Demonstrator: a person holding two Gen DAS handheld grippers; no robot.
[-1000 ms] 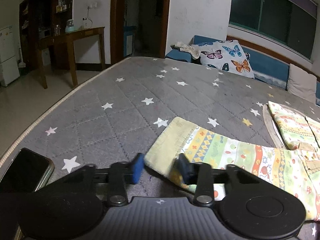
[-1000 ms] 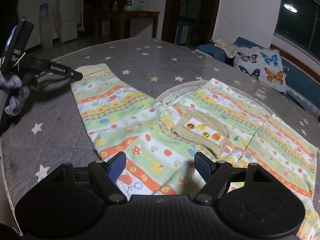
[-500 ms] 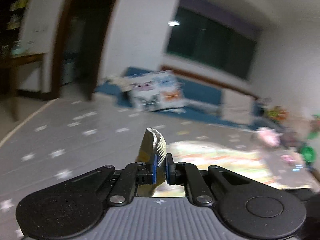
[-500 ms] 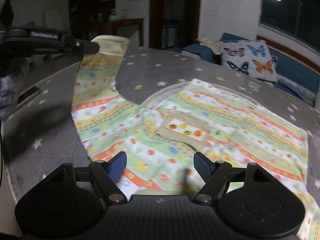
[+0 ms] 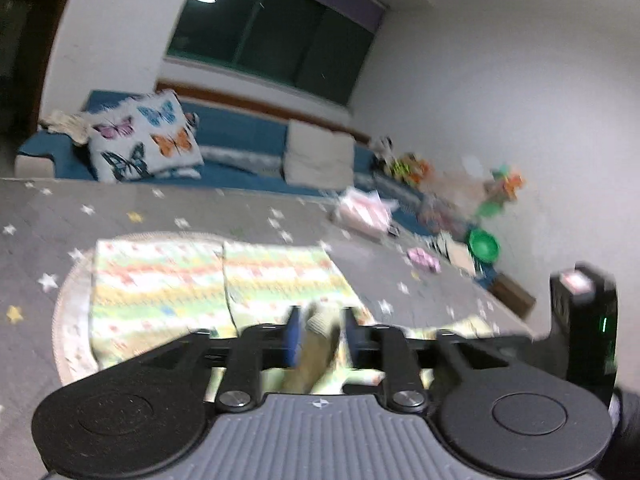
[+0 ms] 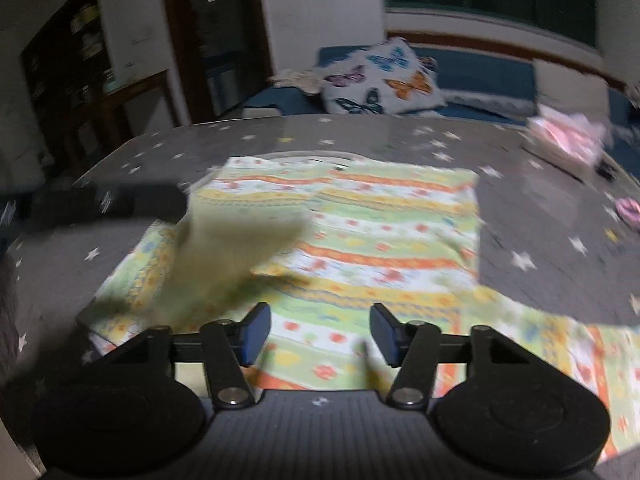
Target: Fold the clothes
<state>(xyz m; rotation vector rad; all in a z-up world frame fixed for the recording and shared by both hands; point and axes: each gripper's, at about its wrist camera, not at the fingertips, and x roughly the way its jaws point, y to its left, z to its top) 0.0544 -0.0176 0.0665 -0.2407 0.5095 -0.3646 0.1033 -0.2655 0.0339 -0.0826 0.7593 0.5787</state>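
Grey star-print mattress carries the striped shirt, spread flat; blue sofa with butterfly pillow behind. Since a second ago the sleeve has gone from lying flat at the mattress edge to lifted and carried over the shirt body. Left gripper: pads were apart around the cuff, closed on it half a second ago, now slightly parted with cloth between them; firmness of hold cannot be told through motion blur. Right gripper: wide, nothing between pads, hovering over the lower hem, unchanged. Both views smeared; shirt's right side cut off by the frame.
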